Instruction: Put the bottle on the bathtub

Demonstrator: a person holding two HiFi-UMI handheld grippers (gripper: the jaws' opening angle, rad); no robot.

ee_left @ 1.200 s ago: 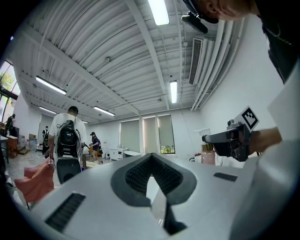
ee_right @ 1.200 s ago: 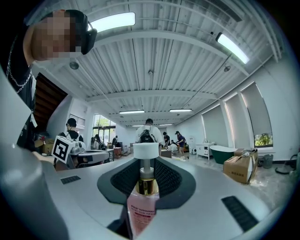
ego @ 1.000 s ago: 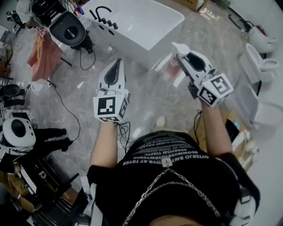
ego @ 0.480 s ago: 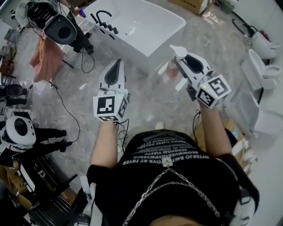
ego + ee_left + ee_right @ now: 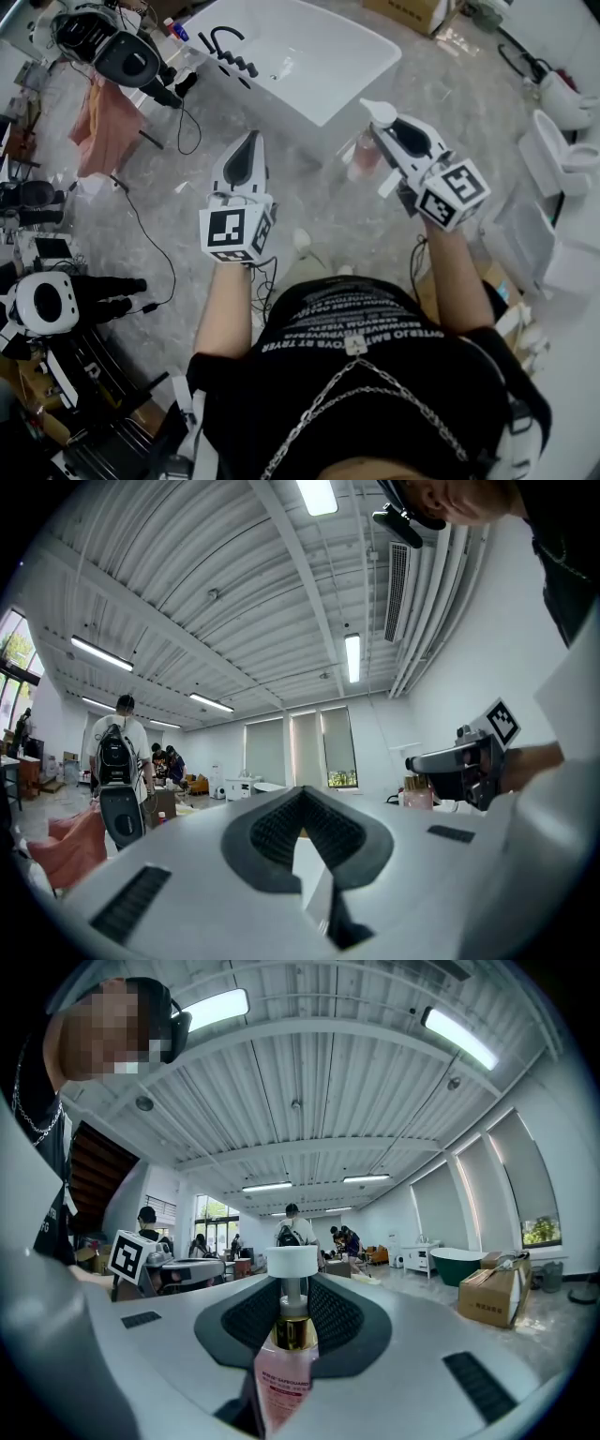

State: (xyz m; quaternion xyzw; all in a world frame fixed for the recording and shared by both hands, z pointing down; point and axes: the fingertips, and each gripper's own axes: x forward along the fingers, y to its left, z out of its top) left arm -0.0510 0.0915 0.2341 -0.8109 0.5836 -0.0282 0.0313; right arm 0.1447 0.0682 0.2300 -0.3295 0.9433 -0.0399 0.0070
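The white bathtub (image 5: 314,56) stands on the marble floor ahead of me, with a black faucet (image 5: 223,45) on its left rim. My right gripper (image 5: 377,120) is shut on a pink bottle (image 5: 364,156) with a white pump cap (image 5: 379,111), held in the air short of the tub's near right corner. In the right gripper view the bottle (image 5: 286,1372) stands upright between the jaws. My left gripper (image 5: 248,142) hangs beside it at the same height, shut with nothing in it; its jaws meet at the tip (image 5: 305,797).
A black-headed machine (image 5: 131,58) and a pink cloth (image 5: 98,127) stand left of the tub, with cables (image 5: 155,239) across the floor. White toilets (image 5: 562,155) line the right side. A cardboard box (image 5: 403,9) lies beyond the tub. A white robot (image 5: 42,305) is at the left.
The bathtub has come a little closer and lower in the head view as the person steps toward it. Both grippers keep their pose; the bottle stays gripped.
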